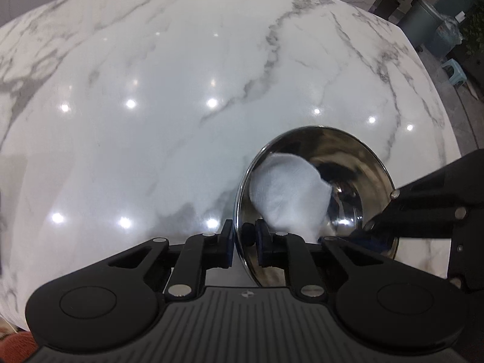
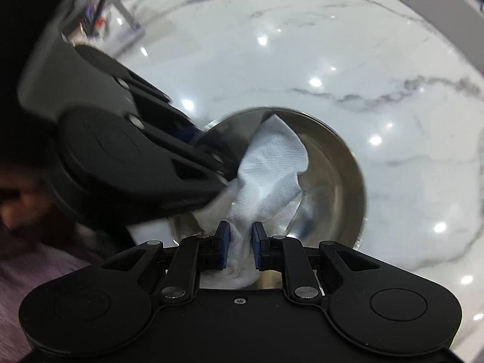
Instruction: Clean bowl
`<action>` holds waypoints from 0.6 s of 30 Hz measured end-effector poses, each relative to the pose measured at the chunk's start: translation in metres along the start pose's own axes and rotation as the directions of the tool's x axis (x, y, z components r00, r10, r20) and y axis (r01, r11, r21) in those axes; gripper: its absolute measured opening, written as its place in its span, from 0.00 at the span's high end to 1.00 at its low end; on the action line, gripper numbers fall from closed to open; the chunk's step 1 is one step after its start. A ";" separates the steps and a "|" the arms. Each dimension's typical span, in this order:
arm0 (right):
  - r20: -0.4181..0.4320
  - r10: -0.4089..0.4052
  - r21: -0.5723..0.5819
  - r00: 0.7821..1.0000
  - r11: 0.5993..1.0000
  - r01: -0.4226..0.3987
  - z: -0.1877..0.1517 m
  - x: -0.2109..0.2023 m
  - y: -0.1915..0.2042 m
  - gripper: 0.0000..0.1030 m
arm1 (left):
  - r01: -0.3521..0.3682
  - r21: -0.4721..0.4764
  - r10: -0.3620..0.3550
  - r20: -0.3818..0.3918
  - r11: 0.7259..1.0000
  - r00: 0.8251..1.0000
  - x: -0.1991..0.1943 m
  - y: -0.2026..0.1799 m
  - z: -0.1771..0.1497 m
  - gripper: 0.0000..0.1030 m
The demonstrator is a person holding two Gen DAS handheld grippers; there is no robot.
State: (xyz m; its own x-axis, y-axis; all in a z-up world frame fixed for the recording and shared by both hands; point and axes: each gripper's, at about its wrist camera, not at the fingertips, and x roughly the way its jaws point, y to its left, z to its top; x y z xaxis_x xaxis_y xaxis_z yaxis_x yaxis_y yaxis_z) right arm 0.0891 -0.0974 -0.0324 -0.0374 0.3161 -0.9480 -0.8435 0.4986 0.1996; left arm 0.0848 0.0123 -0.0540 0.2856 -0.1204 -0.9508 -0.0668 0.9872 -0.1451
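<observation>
**Wiping the bowl: in the middle of the job**

White stone with grey lines makes up the table (image 1: 151,90), and it is shiny with little spots of light. Plants and a bin stand far off past its edge.

A shiny metal bowl (image 1: 348,157) is near the front of the table, tipped up on its side. The left gripper (image 1: 244,239) is closed on the bowl's rim, one finger inside and one outside, and holds it steady. The right gripper (image 2: 241,246) is closed on a bunched white paper towel (image 2: 272,166). The towel is pushed down into the bowl and touches the inside wall.

So the grabbing part is done, and the wiping looks like it is going on. The inside looks shiny, but I cannot tell if any dirt is left. I think more wiping around the inside is still to do, then setting the bowl flat.
</observation>
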 end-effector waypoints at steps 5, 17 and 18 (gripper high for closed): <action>-0.022 -0.017 -0.019 1.000 1.000 0.017 -0.001 0.002 -0.002 0.85 | -0.006 0.017 0.006 0.003 1.000 1.000 0.001 -0.001 0.002 0.88; -0.035 -0.309 -0.242 0.950 0.925 0.292 -0.006 0.004 0.019 0.86 | -0.001 0.021 0.001 0.011 1.000 1.000 0.000 -0.001 0.002 0.88; -0.035 -0.310 -0.243 0.950 0.925 0.293 -0.007 0.003 0.019 0.86 | 0.000 0.016 0.000 0.010 1.000 1.000 0.000 0.000 0.002 0.88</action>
State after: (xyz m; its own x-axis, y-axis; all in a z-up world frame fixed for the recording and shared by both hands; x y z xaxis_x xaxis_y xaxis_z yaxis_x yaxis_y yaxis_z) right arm 0.0694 -0.0921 -0.0334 0.2076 0.1177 -0.9711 -0.9213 0.3573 -0.1537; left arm 0.0867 0.0122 -0.0539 0.2955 -0.1197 -0.9478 -0.0515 0.9887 -0.1409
